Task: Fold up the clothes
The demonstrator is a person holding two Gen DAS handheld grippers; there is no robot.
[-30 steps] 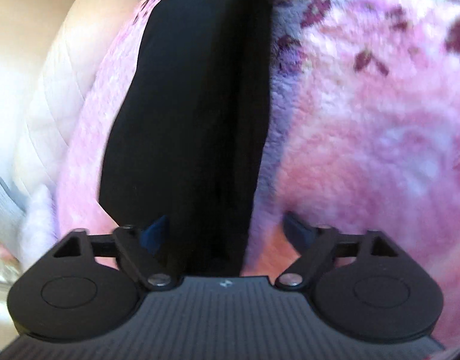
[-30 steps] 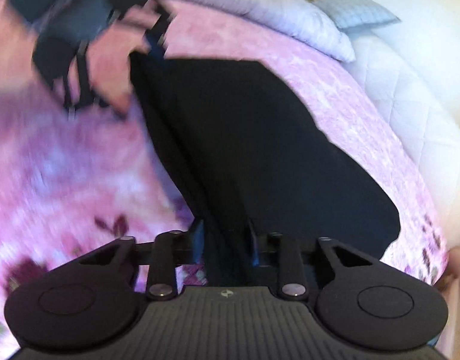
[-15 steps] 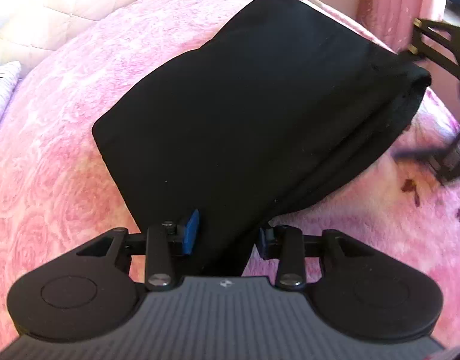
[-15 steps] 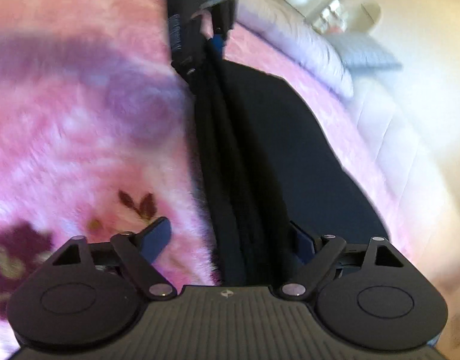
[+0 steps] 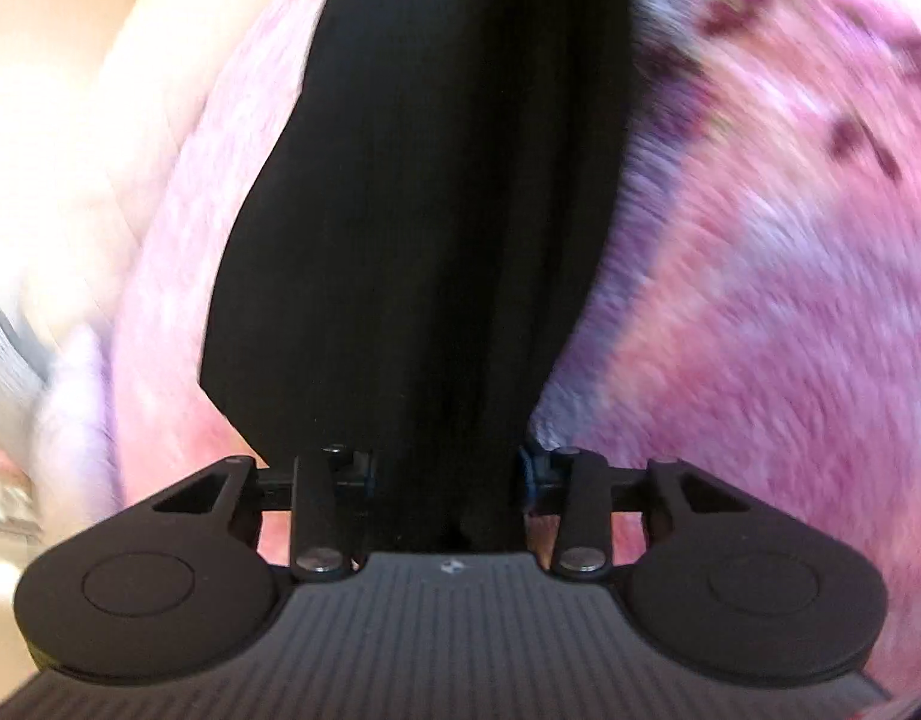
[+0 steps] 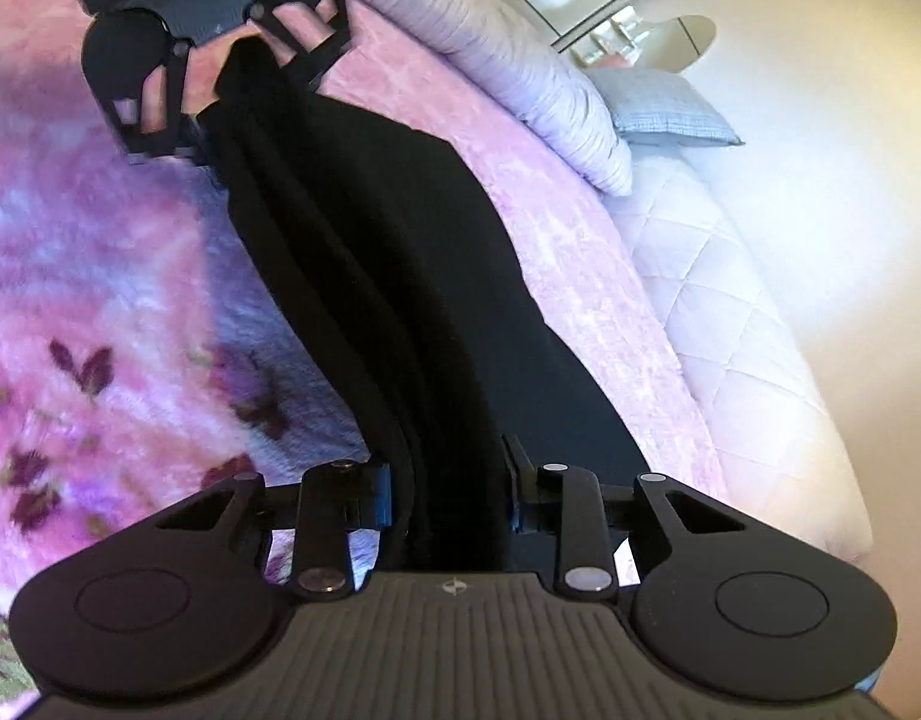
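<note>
A black garment [image 5: 430, 210] lies folded lengthwise on a pink flowered blanket [image 5: 760, 300]. My left gripper [image 5: 448, 471] is shut on one end of its thick folded edge, and the cloth fills the gap between the pads. In the right wrist view the same black garment [image 6: 400, 276] stretches from my right gripper [image 6: 448, 492] up to the left gripper [image 6: 238, 102] at the far end. The right jaws are closing, and the bunched edge sits pressed between the blue pads. The edge hangs slightly raised between the two grippers.
The pink blanket [image 6: 100, 276] covers a bed. A striped lilac pillow [image 6: 520, 78] and a grey-blue cushion [image 6: 670, 108] lie at its head. A white quilted mattress side [image 6: 730, 330] runs along the right, next to a pale wall.
The left gripper was open a second ago and then shut on the garment's edge. The right gripper opened wide half a second ago and has closed on the edge again.
</note>
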